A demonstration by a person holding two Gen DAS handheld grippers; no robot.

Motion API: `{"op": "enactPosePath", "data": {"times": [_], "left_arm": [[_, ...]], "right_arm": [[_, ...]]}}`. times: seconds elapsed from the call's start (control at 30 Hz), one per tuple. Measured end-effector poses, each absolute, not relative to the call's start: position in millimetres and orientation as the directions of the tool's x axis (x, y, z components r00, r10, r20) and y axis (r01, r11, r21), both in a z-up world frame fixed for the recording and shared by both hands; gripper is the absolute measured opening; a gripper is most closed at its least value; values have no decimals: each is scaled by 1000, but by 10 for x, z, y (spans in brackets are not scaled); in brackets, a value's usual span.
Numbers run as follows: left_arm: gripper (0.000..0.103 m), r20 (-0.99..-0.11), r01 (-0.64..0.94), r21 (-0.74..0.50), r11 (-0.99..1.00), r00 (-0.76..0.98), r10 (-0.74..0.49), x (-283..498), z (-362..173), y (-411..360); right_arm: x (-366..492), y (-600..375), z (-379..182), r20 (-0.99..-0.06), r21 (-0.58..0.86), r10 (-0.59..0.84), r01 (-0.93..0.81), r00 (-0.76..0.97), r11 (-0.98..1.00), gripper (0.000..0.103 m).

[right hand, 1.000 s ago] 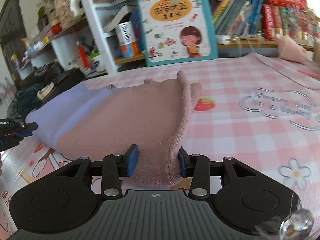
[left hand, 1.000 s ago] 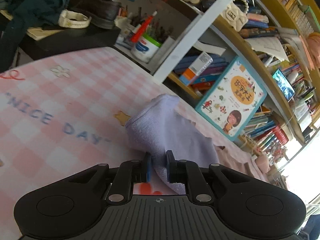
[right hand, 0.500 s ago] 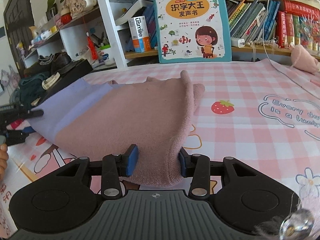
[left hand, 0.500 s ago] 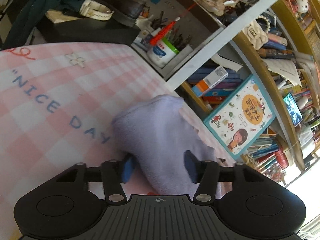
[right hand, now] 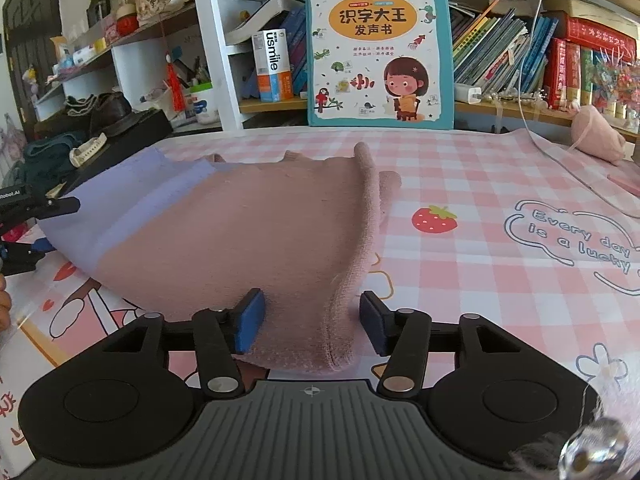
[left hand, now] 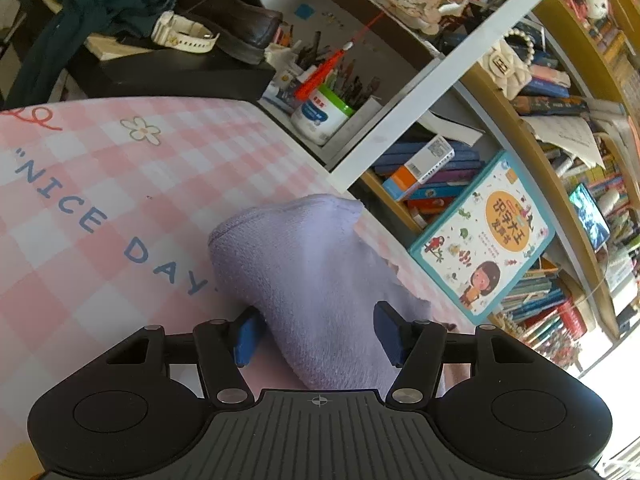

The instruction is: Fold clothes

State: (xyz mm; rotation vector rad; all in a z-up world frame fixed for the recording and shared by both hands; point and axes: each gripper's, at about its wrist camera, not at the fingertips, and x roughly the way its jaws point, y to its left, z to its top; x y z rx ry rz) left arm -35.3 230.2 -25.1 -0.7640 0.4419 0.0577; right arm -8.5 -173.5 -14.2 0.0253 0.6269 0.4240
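Jaws of the right gripper (right hand: 312,322) have just been opening around the pink end of the garment (right hand: 248,232); the left gripper (left hand: 316,334) is spread around its lilac end, long axis spanning both, flat on the tablecloth (right hand: 480,184).

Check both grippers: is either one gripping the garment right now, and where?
Neither. The left gripper straddles the garment's lilac end, the right gripper its pink edge; both have just opened, jaws clear of the cloth.
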Motion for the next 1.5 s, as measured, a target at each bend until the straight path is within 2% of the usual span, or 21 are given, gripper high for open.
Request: {"op": "enactPosePath", "data": {"times": [0.1, 0.17, 0.2, 0.27, 0.3, 0.4, 0.5, 0.57, 0.63, 0.87, 1.0, 1.27, 1.5], "left_arm": [[54, -418, -226, -633, 740, 905, -81, -357, -244, 2258], [46, -427, -240, -605, 759, 902, -55, -361, -236, 2211], [38, -432, -242, -603, 760, 900, -56, -357, -241, 2215], [33, -441, -245, -602, 760, 896, -60, -347, -252, 2228], [27, -445, -247, -601, 760, 893, -62, -342, -258, 2234], [21, -448, -246, -615, 749, 891, -75, -331, -272, 2262], [16, -419, -220, -544, 809, 907, -35, -358, -152, 2123], [15, -366, -172, -420, 891, 930, 6, -392, 11, 1917], [15, -314, -121, -361, 925, 949, 2, -425, 140, 1769], [15, -381, -183, -577, 796, 922, -64, -322, -32, 2114], [15, -400, -202, -654, 729, 910, -107, -289, -153, 2285], [21, -426, -245, -721, 648, 895, -135, -252, -412, 2425], [15, -407, -225, -722, 655, 903, -137, -273, -404, 2410]], "right_arm": [[-80, -1734, -139, -564, 147, 390, -376, 728, 915, 51], [-75, -1731, -139, -566, 143, 385, -373, 730, 917, 53], [-72, -1730, -139, -566, 141, 383, -371, 730, 918, 53], [-68, -1728, -140, -566, 140, 380, -369, 731, 919, 54], [-70, -1726, -141, -567, 138, 377, -367, 732, 920, 55], [-78, -1714, -141, -568, 129, 369, -363, 736, 923, 57], [-82, -1708, -140, -568, 123, 365, -361, 738, 924, 57], [-84, -1706, -140, -568, 123, 363, -359, 739, 925, 58], [-81, -1710, -141, -568, 126, 363, -358, 738, 925, 58], [-77, -1710, -135, -569, 122, 363, -361, 738, 925, 58], [-74, -1715, -138, -570, 125, 369, -367, 734, 922, 58], [-84, -1695, -137, -571, 122, 373, -373, 732, 920, 59], [-93, -1681, -134, -571, 121, 372, -373, 732, 920, 59]]}}
